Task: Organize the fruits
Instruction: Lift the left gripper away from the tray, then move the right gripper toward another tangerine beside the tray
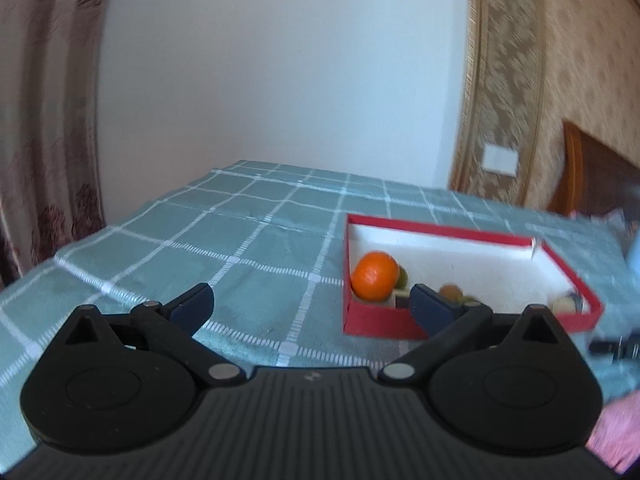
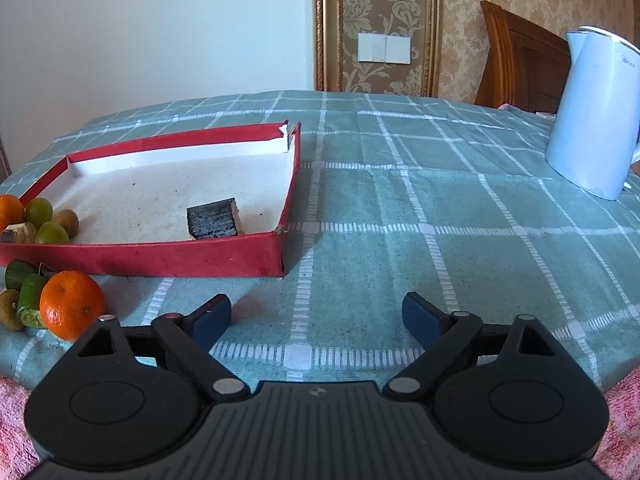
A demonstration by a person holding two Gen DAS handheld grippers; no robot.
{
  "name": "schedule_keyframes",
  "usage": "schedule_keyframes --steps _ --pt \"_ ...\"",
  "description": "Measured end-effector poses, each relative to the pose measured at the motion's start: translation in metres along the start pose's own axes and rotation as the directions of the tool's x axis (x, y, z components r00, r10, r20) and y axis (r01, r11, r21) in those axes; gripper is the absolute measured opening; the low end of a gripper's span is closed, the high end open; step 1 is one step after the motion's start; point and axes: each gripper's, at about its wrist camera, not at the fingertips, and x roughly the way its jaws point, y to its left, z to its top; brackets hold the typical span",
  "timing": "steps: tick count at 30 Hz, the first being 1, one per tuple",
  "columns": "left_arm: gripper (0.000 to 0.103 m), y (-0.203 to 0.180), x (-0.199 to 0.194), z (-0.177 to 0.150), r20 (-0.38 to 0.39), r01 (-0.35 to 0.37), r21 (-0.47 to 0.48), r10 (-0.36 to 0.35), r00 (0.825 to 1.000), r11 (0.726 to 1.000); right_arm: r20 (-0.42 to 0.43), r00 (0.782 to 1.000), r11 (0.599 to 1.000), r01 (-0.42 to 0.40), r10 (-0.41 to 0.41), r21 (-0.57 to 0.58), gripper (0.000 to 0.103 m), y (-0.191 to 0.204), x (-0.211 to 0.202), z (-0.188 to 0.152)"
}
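Both tools released and empty: left gripper spread wide at lower centre of its blurred view, right gripper likewise gaping at lower centre over bare green checked tablecloth, nothing between the pads. Fruit still to sort at lower left of the right wrist view, outside the red box and just in front of its near wall: one orange touching a cluster of green fruits and a small brown one at the frame edge. Already inside the box, far left: another orange, green and brown pieces, plus a dark block near the right corner. Likely light, round and firm but bruisable; smooth peel prone to rolling or slipping. Best taken across the widest middle with gentle squeeze, pads square to the sides. Small green ones harder, crowded together, apt to scatter when nudged. White kettle at upper right, well apart.
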Motion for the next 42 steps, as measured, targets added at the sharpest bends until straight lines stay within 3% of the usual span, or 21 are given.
schedule_keyframes --steps 4,9,13,17,20,32,42 --pt "0.103 -0.004 0.005 0.004 -0.008 -0.052 -0.038 0.052 0.999 0.998 -0.009 1.000 1.000 -0.009 0.009 -0.009 0.098 0.000 0.001 0.000" --pt "0.103 -0.015 0.024 -0.002 -0.086 -0.117 0.025 0.119 0.989 0.993 -0.021 1.000 1.000 -0.020 0.020 -0.003 0.099 -0.002 0.000 0.002" --pt "0.103 -0.015 0.031 -0.011 -0.126 -0.107 0.046 0.112 0.986 0.993 -0.036 0.999 1.000 -0.027 0.027 0.001 0.099 0.000 -0.003 0.002" --pt "0.103 -0.011 0.031 -0.014 -0.129 -0.097 0.030 0.100 0.987 0.995 -0.003 0.993 0.992 -0.120 0.120 0.031 0.099 0.003 -0.015 -0.001" --pt "0.103 -0.010 0.036 -0.016 -0.172 -0.083 0.031 0.087 0.981 0.996 0.039 0.987 0.988 -0.155 0.155 -0.011 0.099 0.014 -0.026 -0.002" --pt "0.103 -0.007 0.039 -0.017 -0.204 -0.089 0.010 0.089 0.975 0.996 0.111 0.979 0.970 -0.147 0.170 -0.193 0.099 0.058 -0.052 -0.012" --pt "0.103 -0.009 0.040 -0.017 -0.210 -0.105 0.026 0.108 0.972 0.994 0.087 0.975 0.959 -0.182 0.204 -0.218 0.099 0.073 -0.047 -0.015"
